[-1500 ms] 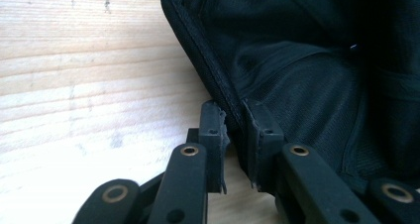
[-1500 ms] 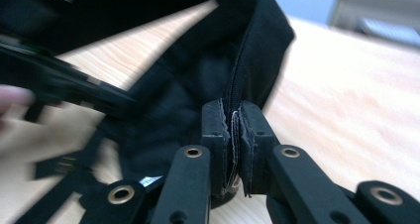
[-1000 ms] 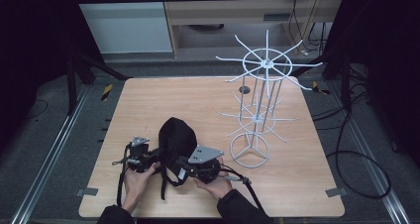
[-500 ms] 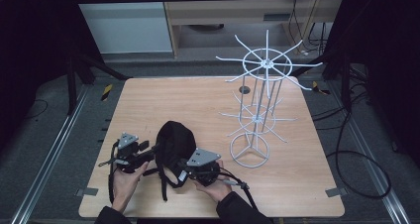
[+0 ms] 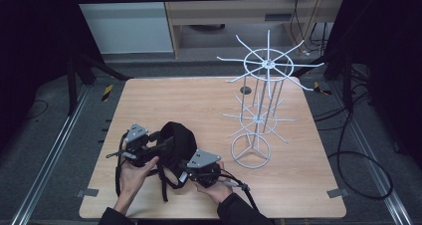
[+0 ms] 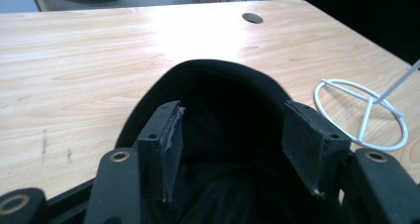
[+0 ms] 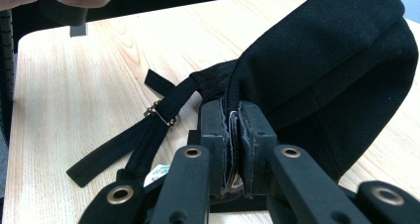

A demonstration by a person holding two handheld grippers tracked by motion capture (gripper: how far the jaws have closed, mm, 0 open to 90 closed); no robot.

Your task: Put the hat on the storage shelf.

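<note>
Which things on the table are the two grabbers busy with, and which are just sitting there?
In use:
black cap, with its straps
right gripper, pinched shut on the cap's edge
left gripper, jaws open at the cap's opening

Just sitting there:
white wire rack, standing apart from the cap
round hole in the table

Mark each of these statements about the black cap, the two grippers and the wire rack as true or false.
1. The right gripper is shut on the black cap's edge. True.
2. The left gripper is shut tight. False: its jaws stand apart, the cap between them.
3. The white wire rack lies on its side. False: it stands upright.
4. The cap's strap trails on the wooden table. True.
5. The cap hangs on the rack. False: it is at the grippers, apart from the rack.
</note>
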